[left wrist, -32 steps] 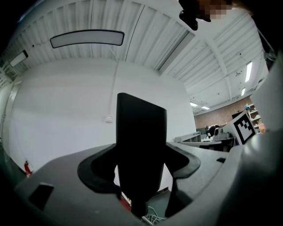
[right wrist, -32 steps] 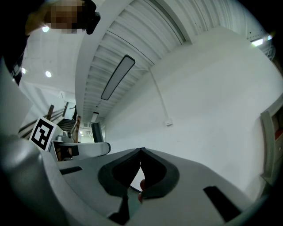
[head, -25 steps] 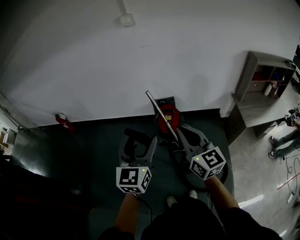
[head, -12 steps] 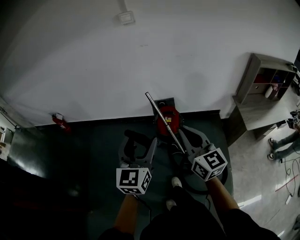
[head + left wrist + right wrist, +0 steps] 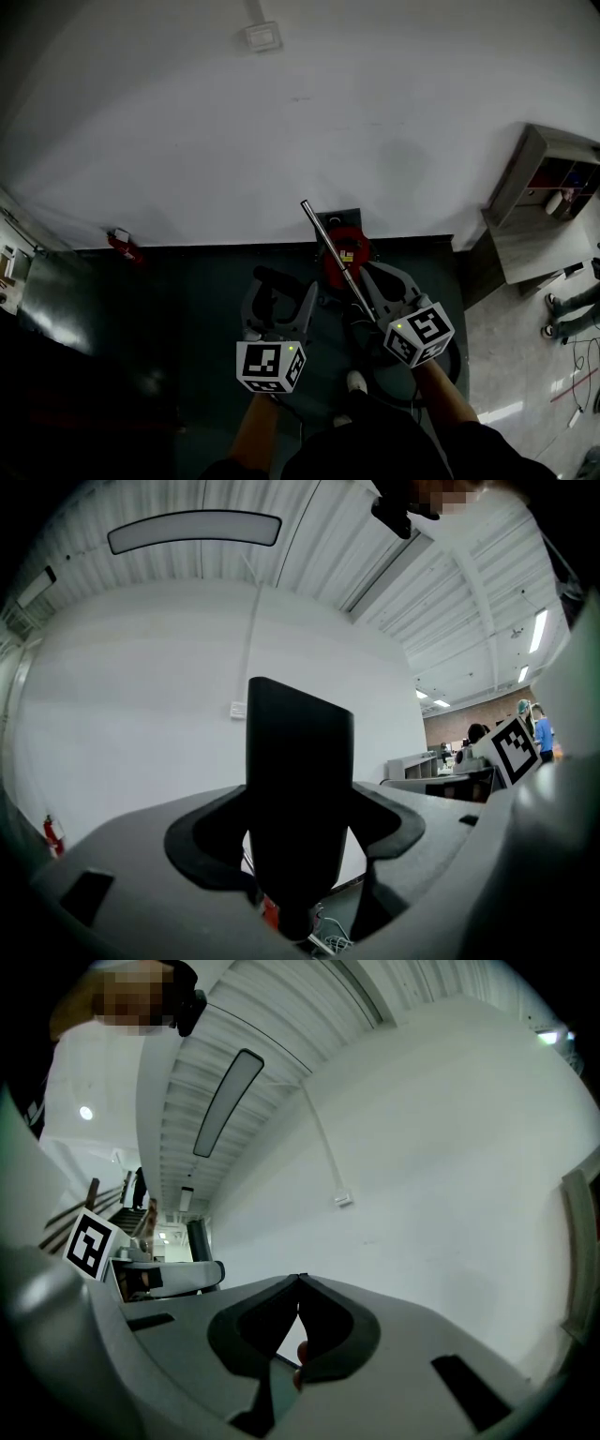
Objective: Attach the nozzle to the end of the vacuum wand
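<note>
In the head view my left gripper (image 5: 280,284) is shut on the black nozzle (image 5: 266,279), which stands up between its jaws. The left gripper view shows the nozzle (image 5: 300,780) as a tall dark block that fills the gap of the left gripper (image 5: 298,829). My right gripper (image 5: 375,277) is shut, and the silver vacuum wand (image 5: 332,247) runs from its jaws up and left to an open end. In the right gripper view the tips of the right gripper (image 5: 300,1284) meet. The red vacuum body (image 5: 355,256) sits on the dark floor by the white wall, just beyond both grippers.
A grey shelf unit (image 5: 548,202) stands at the right against the wall. A red fire extinguisher (image 5: 122,244) lies at the foot of the wall on the left. A dark hose loops on the floor (image 5: 412,380) near my feet. A person's legs (image 5: 572,309) show at far right.
The person has stepped closer to the wall and vacuum, and a foot has shifted. Both grippers came along with the nozzle and wand in the same grips.
</note>
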The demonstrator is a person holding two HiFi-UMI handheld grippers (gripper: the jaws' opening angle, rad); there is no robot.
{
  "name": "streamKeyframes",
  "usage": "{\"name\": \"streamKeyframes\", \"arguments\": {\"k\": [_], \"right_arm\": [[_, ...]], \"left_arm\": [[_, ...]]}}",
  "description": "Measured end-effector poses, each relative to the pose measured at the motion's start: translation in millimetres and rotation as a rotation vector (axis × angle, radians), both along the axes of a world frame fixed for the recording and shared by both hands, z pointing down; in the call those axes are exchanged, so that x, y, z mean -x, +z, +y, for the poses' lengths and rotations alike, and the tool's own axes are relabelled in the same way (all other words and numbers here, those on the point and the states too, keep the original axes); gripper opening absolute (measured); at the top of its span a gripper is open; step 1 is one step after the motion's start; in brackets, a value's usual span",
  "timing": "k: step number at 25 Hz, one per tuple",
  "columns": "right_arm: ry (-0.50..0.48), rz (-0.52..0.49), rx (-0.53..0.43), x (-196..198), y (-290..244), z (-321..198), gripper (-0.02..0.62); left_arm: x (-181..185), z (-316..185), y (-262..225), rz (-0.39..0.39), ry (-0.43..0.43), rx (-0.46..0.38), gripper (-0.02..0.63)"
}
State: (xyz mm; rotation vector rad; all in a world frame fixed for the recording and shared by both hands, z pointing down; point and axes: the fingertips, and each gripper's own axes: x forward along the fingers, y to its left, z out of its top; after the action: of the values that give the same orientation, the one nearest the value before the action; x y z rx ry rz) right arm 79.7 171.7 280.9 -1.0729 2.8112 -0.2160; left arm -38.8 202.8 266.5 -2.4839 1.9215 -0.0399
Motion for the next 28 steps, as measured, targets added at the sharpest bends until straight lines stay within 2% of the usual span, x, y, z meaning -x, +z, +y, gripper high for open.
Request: {"name": "streamKeyframes", "arguments": {"k": [12, 20, 28], "right_arm": [[-0.03, -0.01, 0.04, 8.6, 10.3, -67.2, 0.017], [-0.05, -0.016, 0.066, 13.5, 16.1, -86.5, 0.017], [-0.053, -0.013, 0.095, 30.4, 28.1, -103.6, 0.017]], "left_arm": [[7.4, -68.2, 6.7, 0.003, -0.024, 0.033, 0.324], [9.0, -89.3, 4.8, -0.005, -0.032, 0.042, 0.324], [28.4, -106.8, 12.7, -0.004, -0.038, 0.057, 0.324]]}}
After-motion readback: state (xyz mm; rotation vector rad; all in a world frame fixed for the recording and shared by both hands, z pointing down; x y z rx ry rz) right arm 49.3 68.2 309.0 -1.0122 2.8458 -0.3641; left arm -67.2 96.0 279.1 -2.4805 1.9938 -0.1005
